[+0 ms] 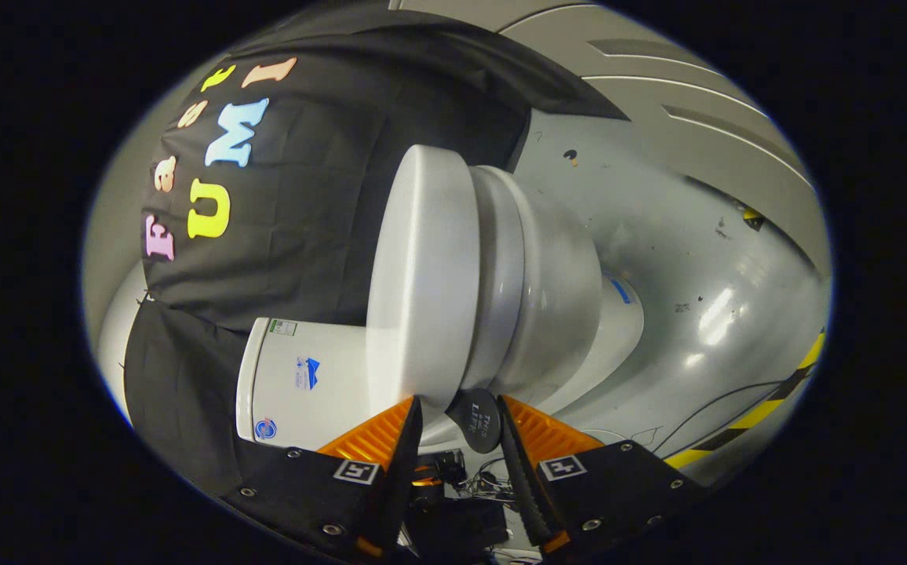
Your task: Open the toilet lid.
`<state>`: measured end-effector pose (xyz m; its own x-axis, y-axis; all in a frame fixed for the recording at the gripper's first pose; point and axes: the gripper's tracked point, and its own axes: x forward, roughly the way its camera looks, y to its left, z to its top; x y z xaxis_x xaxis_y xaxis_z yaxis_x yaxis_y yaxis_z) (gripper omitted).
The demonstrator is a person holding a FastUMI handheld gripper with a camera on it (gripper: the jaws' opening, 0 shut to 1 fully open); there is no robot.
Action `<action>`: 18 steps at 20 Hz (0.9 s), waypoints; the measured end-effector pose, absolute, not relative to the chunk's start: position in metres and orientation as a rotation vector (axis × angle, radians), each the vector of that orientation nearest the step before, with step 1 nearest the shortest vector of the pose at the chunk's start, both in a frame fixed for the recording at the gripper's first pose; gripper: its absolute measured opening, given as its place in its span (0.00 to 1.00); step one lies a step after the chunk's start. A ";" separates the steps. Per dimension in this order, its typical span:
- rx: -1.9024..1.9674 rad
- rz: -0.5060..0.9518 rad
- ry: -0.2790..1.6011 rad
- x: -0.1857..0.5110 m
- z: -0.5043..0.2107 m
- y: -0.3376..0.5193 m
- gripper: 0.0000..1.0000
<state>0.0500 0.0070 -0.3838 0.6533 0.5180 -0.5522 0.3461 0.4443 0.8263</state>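
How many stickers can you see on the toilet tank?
3, all on the tank beside the lid: one at its far corner, one mid-face, one nearest the open gripper. Others may be hidden.

A dark round tab (475, 421) at the toilet lid's (422, 282) edge — at six o'clock, between the parted fingers — reads "THIS LIFE". The cistern's (304, 380) stickers are too small to read.

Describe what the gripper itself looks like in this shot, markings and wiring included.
The gripper has two wedge-shaped fingers with ribbed faces, each set on a dark block fastened with screws. Each block carries a square black-and-white marker. Thin loose wires show between the blocks.
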 end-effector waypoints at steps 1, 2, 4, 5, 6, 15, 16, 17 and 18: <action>1.175 0.111 0.907 0.048 -0.387 0.005 0.55; 1.207 0.101 0.907 0.048 -0.388 0.004 0.42; 1.256 0.080 0.899 0.049 -0.388 0.002 0.29; 1.276 0.080 0.897 0.048 -0.388 0.006 0.28; 1.302 0.096 0.901 0.048 -0.387 0.010 0.27; 1.406 0.130 0.865 0.047 -0.384 0.017 0.08; 1.421 0.125 0.862 0.048 -0.384 0.018 0.03; 1.436 0.125 0.864 0.047 -0.384 0.018 0.00; 1.449 0.125 0.860 0.046 -0.382 0.017 0.00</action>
<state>0.0456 0.0167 -0.3823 0.7039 0.5620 -0.4344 0.4147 0.1715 0.8937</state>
